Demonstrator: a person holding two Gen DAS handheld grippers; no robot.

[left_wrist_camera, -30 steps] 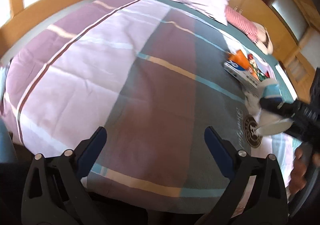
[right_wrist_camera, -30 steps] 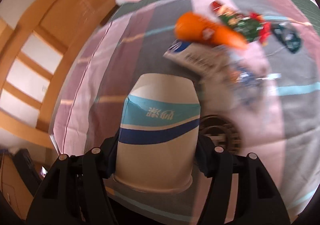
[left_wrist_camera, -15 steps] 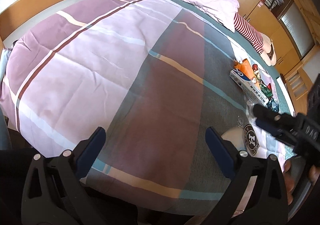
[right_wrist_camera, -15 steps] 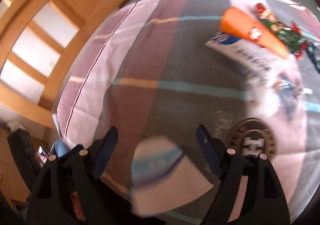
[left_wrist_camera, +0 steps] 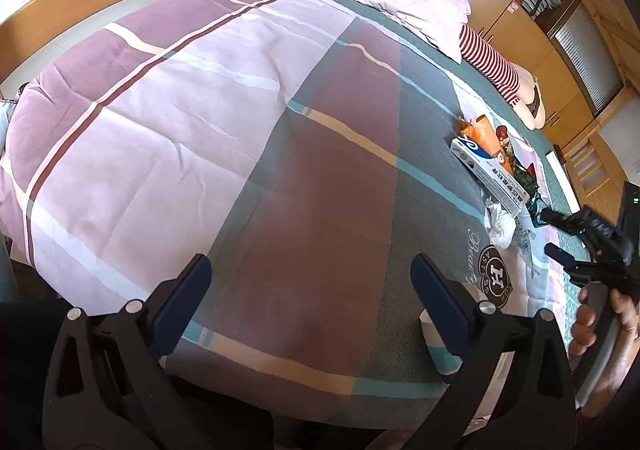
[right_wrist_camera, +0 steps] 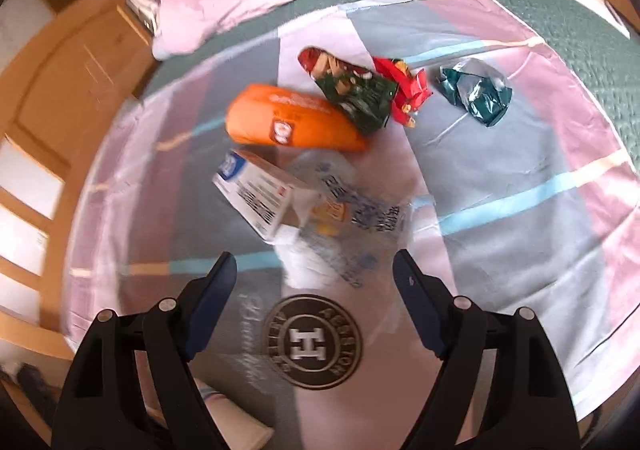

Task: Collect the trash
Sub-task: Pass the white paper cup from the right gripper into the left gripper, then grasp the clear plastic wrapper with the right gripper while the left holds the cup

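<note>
Both grippers are standing wide apart and holding nothing. The left gripper (left_wrist_camera: 306, 286) is hovering over the quilt (left_wrist_camera: 192, 98) on the bed. The right gripper (right_wrist_camera: 314, 278) is pointing at the trash: a white box (right_wrist_camera: 256, 196), an orange bag (right_wrist_camera: 284, 122), a green snack bag (right_wrist_camera: 360, 94) and a teal wrapper (right_wrist_camera: 476, 92). A paper cup (left_wrist_camera: 438, 348) is lying at the quilt's near edge.
</note>
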